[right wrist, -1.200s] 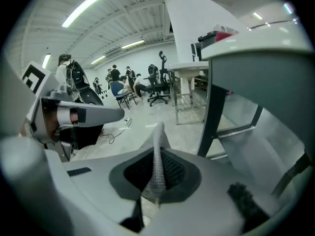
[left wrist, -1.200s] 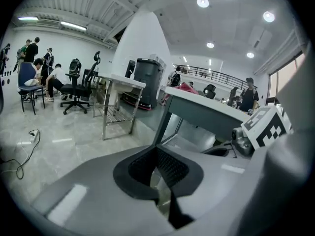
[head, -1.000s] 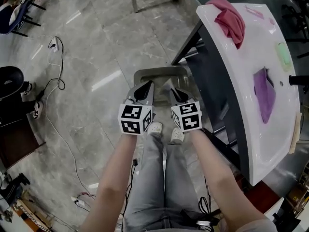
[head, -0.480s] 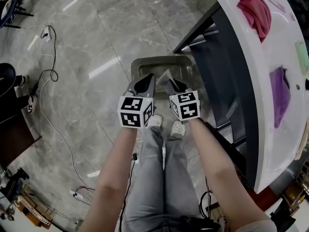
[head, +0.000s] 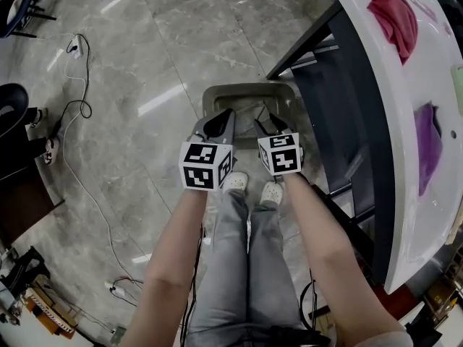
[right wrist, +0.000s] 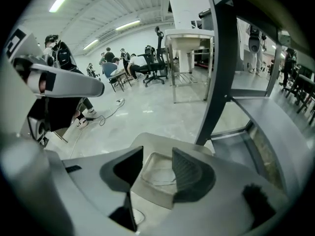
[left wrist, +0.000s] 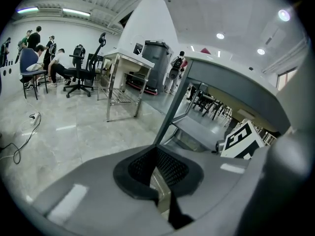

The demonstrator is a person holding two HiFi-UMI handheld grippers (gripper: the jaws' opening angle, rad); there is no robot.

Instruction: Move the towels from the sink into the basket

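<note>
A grey basket [head: 249,96] stands on the floor by the sink stand. Both grippers hang just over its near rim. My left gripper [head: 217,125] has its jaws together [left wrist: 160,181]; a pale sliver shows in the slit between them, and I cannot tell what it is. My right gripper [head: 273,126] has just been opening its jaws and stands open [right wrist: 157,168] with nothing between the pads; the basket's [right wrist: 147,142] pale inside shows through the gap. A red towel [head: 396,13] lies on the white sink's [head: 376,56] far rim. A purple towel [head: 428,147] lies in the basin.
The sink's dark metal stand [head: 340,121] rises right beside the basket and my right arm. My legs and shoes [head: 252,188] are just behind the grippers. A cable [head: 79,114] trails over the floor at left. Office chairs and people are far off.
Both grippers have sunk toward the basket. The right jaws have opened. A pale shape seen between the two grippers earlier no longer shows there.
</note>
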